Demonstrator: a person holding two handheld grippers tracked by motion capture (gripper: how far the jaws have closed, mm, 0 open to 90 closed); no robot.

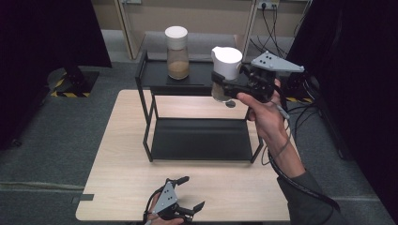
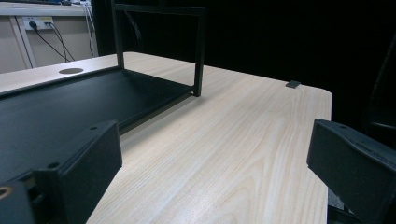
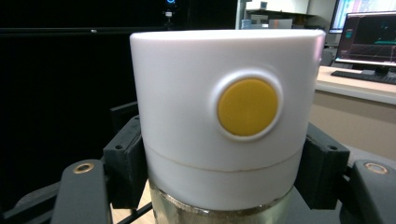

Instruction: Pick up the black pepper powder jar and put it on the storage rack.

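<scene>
R gripper (image 1: pixel 224 88) is clamped on a white-lidded jar (image 1: pixel 225 70), jaws at each side below the lid, holding it in the air over the right end of the black rack's (image 1: pixel 197 140) top shelf. Lid has a yellow button (image 3: pixel 247 107). 2nd jar (image 1: pixel 177 52), w/ brown contents, stands on the top shelf, left. L gripper (image 1: pixel 191 193) rests at the worktop's (image 1: pixel 122 178) near edge, jaws wide apart, nothing between.

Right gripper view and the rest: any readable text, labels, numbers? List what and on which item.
None legible.
Jar lid in the right gripper: plain yellow button, no print.
Monitor: graphics too blurred to read.
Second jar on the rack: no label visible.
Floor hazard stripes: yellow-black pattern, no words.
</scene>
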